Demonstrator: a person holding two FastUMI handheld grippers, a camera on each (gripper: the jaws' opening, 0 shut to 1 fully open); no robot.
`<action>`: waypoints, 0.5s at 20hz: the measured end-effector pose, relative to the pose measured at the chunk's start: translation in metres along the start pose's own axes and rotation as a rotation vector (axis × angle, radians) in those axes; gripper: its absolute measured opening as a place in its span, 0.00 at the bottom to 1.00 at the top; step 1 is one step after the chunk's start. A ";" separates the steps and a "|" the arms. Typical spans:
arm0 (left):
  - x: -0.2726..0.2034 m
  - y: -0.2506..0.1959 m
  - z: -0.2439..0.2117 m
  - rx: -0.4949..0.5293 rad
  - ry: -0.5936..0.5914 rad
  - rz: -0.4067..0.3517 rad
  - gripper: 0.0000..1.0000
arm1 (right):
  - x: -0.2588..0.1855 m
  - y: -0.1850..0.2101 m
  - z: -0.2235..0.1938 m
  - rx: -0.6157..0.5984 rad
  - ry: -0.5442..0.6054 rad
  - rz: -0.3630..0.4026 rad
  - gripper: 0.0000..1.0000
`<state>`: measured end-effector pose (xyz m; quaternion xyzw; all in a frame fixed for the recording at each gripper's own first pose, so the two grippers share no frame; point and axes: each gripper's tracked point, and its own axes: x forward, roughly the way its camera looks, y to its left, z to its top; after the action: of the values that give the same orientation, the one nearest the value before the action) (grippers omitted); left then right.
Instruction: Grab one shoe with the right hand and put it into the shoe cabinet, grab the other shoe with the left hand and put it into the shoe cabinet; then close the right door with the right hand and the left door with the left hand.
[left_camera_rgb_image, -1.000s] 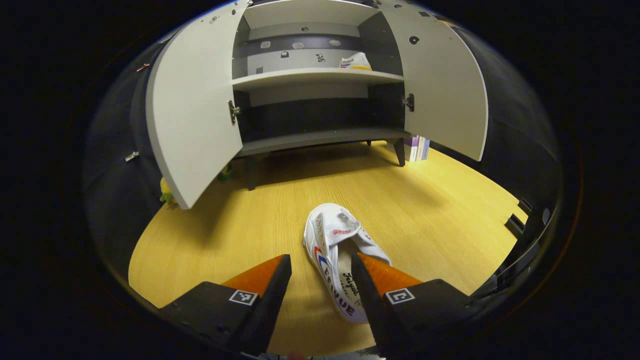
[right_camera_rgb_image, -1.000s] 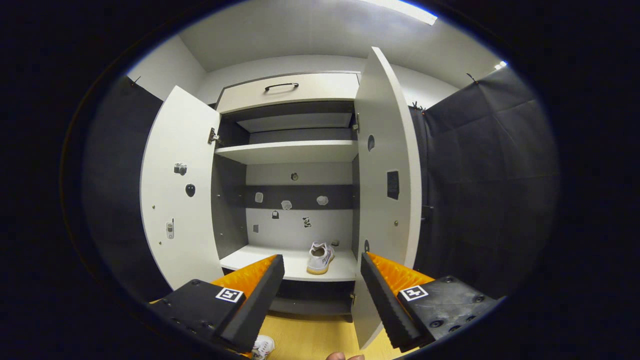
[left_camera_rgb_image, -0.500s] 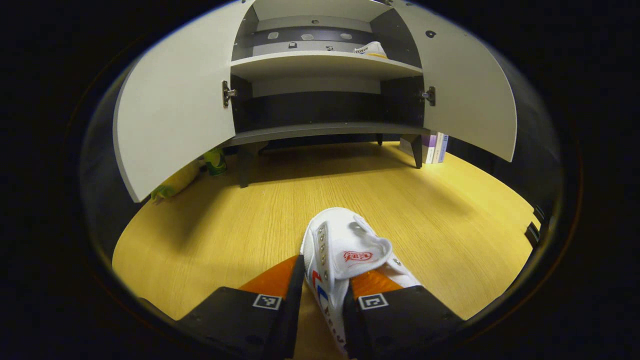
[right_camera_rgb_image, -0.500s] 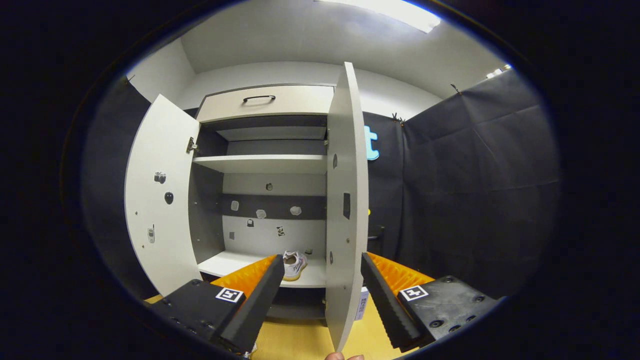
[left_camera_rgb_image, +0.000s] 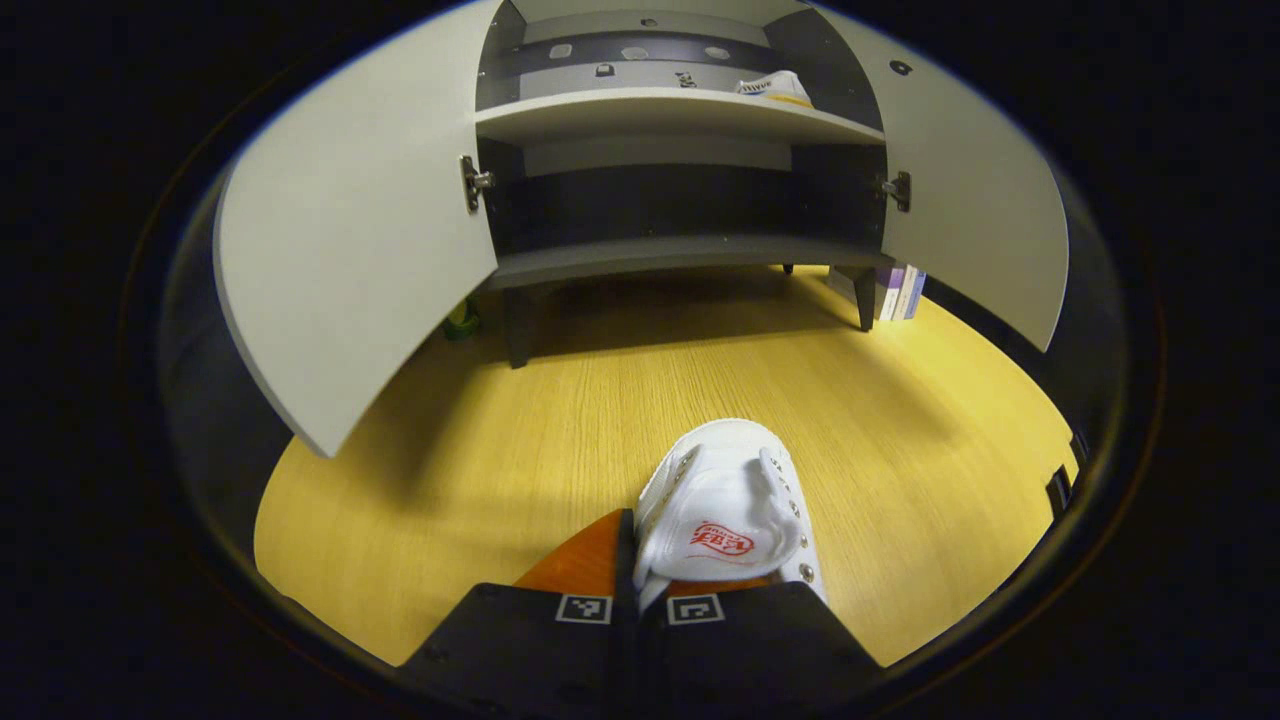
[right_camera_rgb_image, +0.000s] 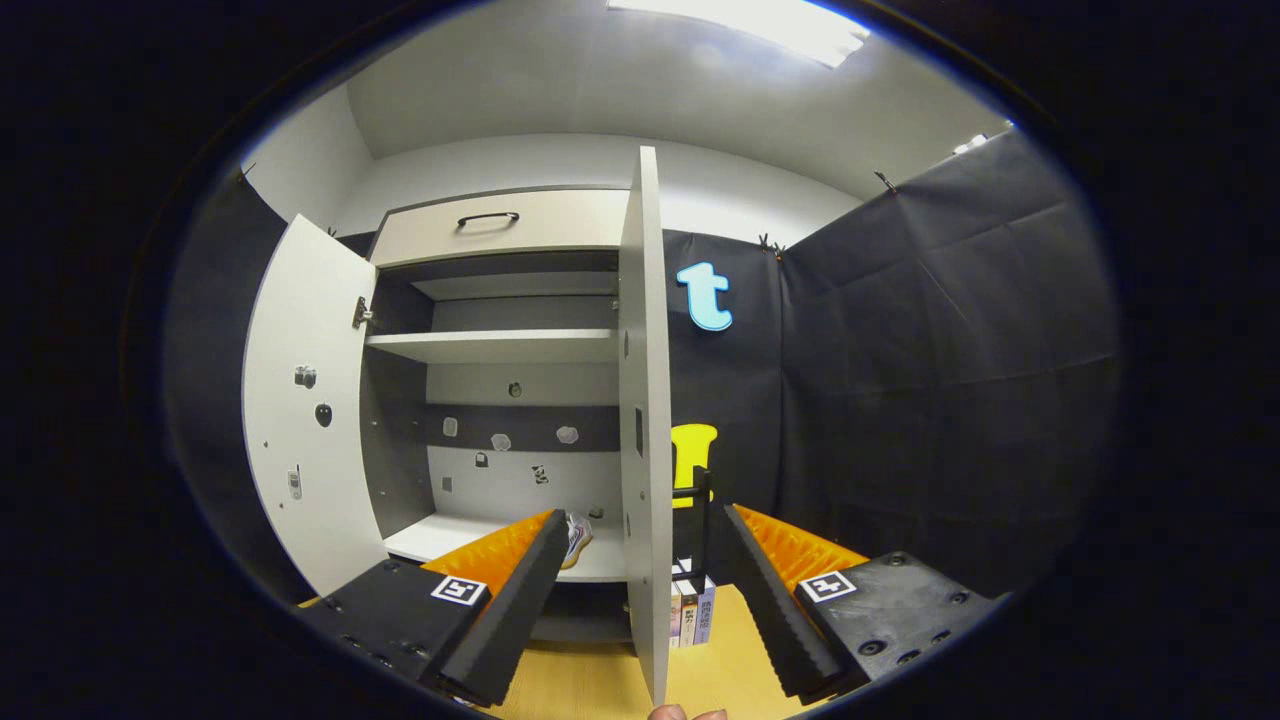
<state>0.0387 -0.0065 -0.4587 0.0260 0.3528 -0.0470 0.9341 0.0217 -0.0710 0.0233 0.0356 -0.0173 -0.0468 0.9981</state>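
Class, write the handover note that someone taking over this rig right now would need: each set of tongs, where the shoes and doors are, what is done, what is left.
Left tongs: shut on the second shoe, which is low over the wooden floor.
Right tongs: open, holding nothing, with the edge of the right door between the fingers.
First shoe: on a shelf inside the cabinet.
Left door: wide open, like the right door.
Done: one shoe stored, second gripped.
Left: put the second shoe into the cabinet, close the right door, then the left.
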 end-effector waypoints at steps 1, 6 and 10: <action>-0.012 0.000 0.014 -0.029 -0.012 -0.006 0.06 | -0.001 -0.003 0.003 0.004 -0.002 0.003 0.97; -0.062 0.003 0.105 -0.074 -0.086 0.015 0.05 | -0.002 -0.018 -0.011 0.052 0.059 0.024 0.97; -0.083 0.008 0.185 -0.154 -0.143 0.052 0.06 | 0.003 -0.038 -0.033 0.057 0.115 0.050 0.98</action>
<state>0.0992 -0.0080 -0.2654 -0.0400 0.2870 0.0025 0.9571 0.0229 -0.1071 -0.0120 0.0661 0.0381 -0.0194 0.9969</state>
